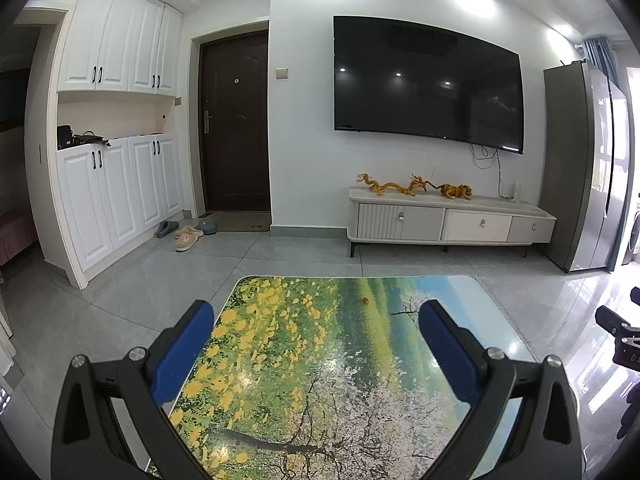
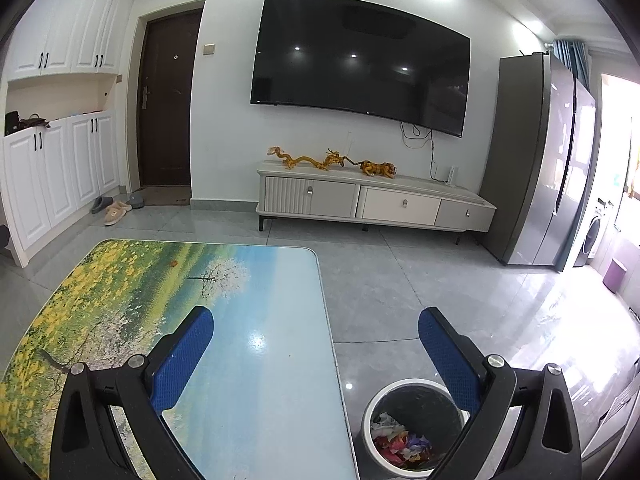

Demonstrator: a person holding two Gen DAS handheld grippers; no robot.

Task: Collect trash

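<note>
A small orange-brown scrap [image 1: 365, 301] lies on the far part of the landscape-printed table [image 1: 320, 380]; it also shows in the right wrist view [image 2: 173, 264]. My left gripper [image 1: 316, 320] is open and empty above the table's near half. My right gripper [image 2: 316, 326] is open and empty over the table's right edge [image 2: 328, 320]. A round trash bin [image 2: 412, 424] stands on the floor right of the table, with several crumpled colourful wrappers [image 2: 400, 442] inside. The right gripper's body [image 1: 620, 336] shows at the left wrist view's right edge.
A white TV cabinet [image 1: 448, 224] with golden dragon figures [image 1: 412, 188] stands against the far wall under a wall TV [image 1: 428, 80]. A grey fridge [image 2: 540, 160] is at the right. White cupboards [image 1: 116, 184], a brown door [image 1: 236, 124] and slippers [image 1: 188, 236] are at the left.
</note>
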